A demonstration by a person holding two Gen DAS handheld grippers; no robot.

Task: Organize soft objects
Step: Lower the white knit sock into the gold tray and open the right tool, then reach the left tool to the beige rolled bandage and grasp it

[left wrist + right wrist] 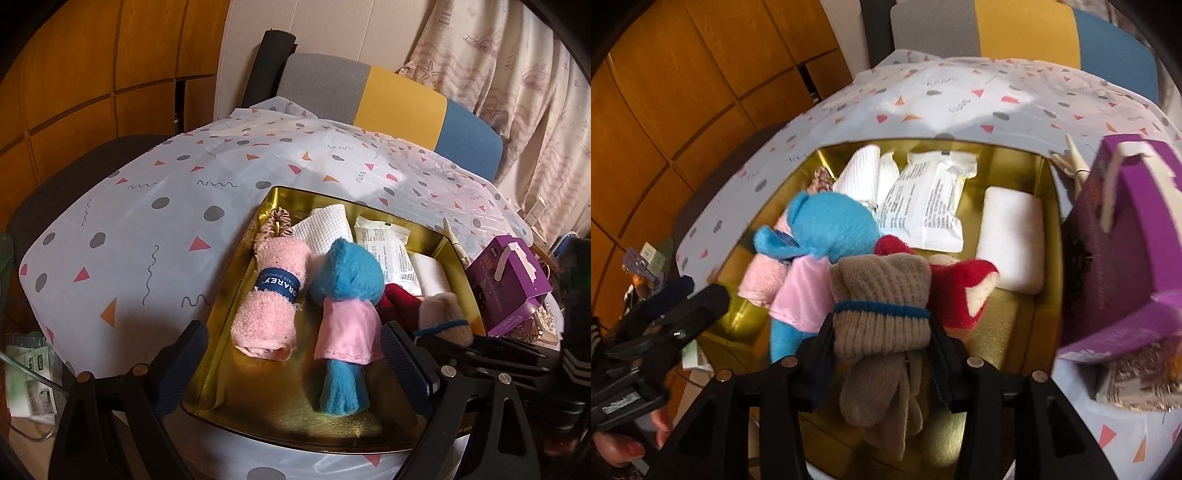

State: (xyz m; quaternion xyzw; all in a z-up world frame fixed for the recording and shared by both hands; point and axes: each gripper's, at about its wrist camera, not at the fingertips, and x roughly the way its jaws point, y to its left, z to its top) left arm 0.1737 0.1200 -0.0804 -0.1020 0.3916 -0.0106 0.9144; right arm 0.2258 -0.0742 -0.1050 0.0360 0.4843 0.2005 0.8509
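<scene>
Nearest in the right wrist view, the right gripper (882, 332) has its jaws closed on one beige knit bundle (882, 295), banded in blue, with loose knit ends hanging below the jaws. The bundle hangs above the near half of the gold tin (1051, 206). The left gripper (291, 363) hovers at the tin's near rim with its jaws spread wide and nothing between them; the legs of the blue plush toy (345, 291) lie in the gap, untouched.

Step in hand, as judged: placing the bundle into the tin. The next move calls for lowering it onto bare gold floor at the 5 o'clock corner, short of the red plush item (964, 291), then parting the jaws.

Tin contents, near to far:
- One blue plush toy in a pink cloth, centre.
- One rolled pink towel (271, 295) with a blue paper band, at 9 o'clock.
- One red plush item, just right of centre.
- One white pad (1012, 240), at 3 o'clock.
- One printed white packet (931, 206), at 12 o'clock.
- One folded white cloth (325, 229), at 11 o'clock.
- One pink scrunchie (275, 225), far-left corner.

One purple carton (1123, 251) stands on the bench (147, 206) just beyond the tin's right wall.
</scene>
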